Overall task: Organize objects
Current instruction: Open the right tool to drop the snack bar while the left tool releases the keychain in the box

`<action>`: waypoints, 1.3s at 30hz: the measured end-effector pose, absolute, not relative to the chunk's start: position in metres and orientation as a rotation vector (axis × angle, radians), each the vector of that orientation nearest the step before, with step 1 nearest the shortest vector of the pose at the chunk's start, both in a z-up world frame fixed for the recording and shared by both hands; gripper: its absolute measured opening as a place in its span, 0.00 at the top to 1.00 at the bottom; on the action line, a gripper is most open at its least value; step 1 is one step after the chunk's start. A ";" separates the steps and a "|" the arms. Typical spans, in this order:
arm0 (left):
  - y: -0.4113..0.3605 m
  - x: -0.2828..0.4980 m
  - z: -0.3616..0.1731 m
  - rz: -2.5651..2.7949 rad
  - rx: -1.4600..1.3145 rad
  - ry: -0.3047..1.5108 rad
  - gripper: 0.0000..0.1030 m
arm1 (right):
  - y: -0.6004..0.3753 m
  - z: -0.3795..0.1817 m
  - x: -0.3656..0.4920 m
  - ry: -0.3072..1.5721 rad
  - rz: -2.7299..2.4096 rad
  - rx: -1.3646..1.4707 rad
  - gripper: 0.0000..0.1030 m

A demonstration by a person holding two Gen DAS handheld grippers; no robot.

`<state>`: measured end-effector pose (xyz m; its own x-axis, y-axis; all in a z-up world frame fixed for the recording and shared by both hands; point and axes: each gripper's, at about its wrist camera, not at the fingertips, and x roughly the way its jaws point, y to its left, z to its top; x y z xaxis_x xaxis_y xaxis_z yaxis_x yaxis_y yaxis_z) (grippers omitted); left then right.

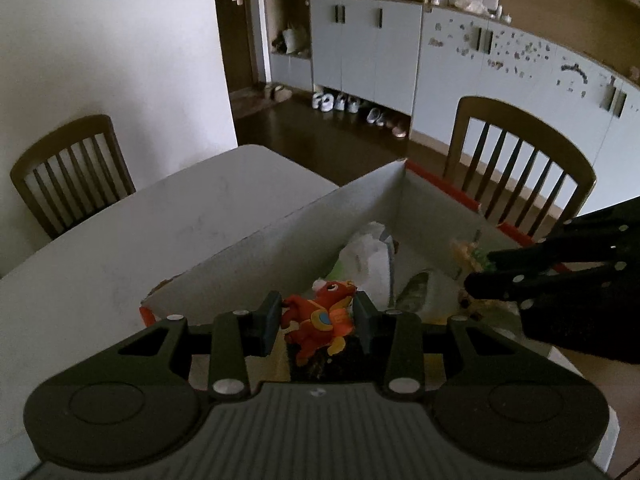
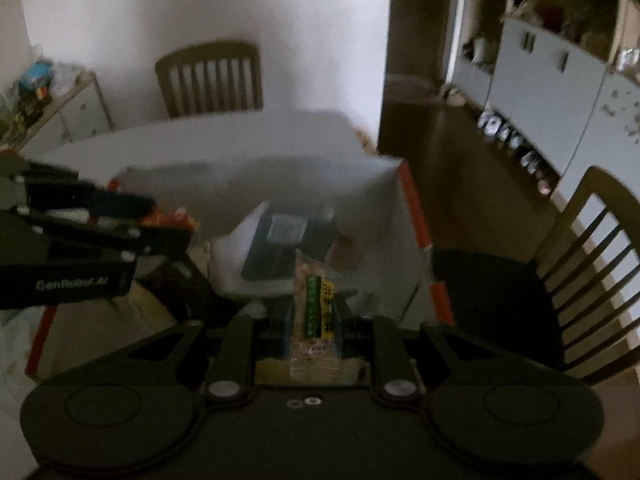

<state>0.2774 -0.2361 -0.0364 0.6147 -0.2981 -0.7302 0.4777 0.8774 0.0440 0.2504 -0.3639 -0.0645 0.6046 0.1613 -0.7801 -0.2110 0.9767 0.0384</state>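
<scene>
Left gripper (image 1: 318, 320) has its fingers clamped on a little red dragon toy (image 1: 320, 318), pads pressed on either side of it, and it's hanging right over the near end of the open box (image 1: 320, 220). Right gripper (image 2: 311, 316) is closed on a clear snack pack (image 2: 316, 304) with a green and yellow label, standing upright between the fingers, also above the box. Inside the box there's a white bag (image 1: 370, 258), a dark flat packet (image 2: 280, 248) and some other bits too blurry to name. The box has white walls with an orange-red trim and sits on the white table (image 1: 120, 240). From the left wrist view the right gripper pokes in from the right edge, over the box's far side. Wooden chairs (image 1: 520, 160) stand around the table, with grey cabinets (image 1: 368, 48) behind
</scene>
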 end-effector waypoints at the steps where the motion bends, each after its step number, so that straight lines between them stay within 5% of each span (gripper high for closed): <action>1: -0.238 0.280 -0.039 -0.450 0.254 0.798 0.64 | -0.363 -0.069 0.253 0.912 0.218 -0.068 0.82; 17: -0.236 0.294 -0.064 -0.413 0.240 0.899 0.63 | -0.360 -0.094 0.259 0.970 0.230 -0.096 0.80; 19: -0.237 0.292 -0.065 -0.416 0.248 0.898 0.60 | -0.362 -0.094 0.259 0.974 0.233 -0.085 0.77; 21: -0.237 0.290 -0.065 -0.416 0.255 0.887 0.42 | -0.363 -0.093 0.257 0.974 0.233 -0.079 0.76; 23: -0.240 0.287 -0.062 -0.412 0.257 0.868 0.35 | -0.364 -0.092 0.256 0.972 0.227 -0.074 0.74; 31: -0.234 0.278 -0.058 -0.422 0.234 0.855 0.35 | -0.368 -0.079 0.243 0.927 0.233 -0.037 0.58; 39: -0.224 0.259 -0.046 -0.436 0.203 0.829 0.30 | -0.367 -0.058 0.223 0.872 0.234 -0.008 0.55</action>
<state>0.2593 -0.2241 -0.0462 0.5937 -0.2942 -0.7490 0.4502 0.8929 0.0062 0.2234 -0.3666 -0.0580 0.6196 0.2000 -0.7590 -0.2064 0.9745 0.0882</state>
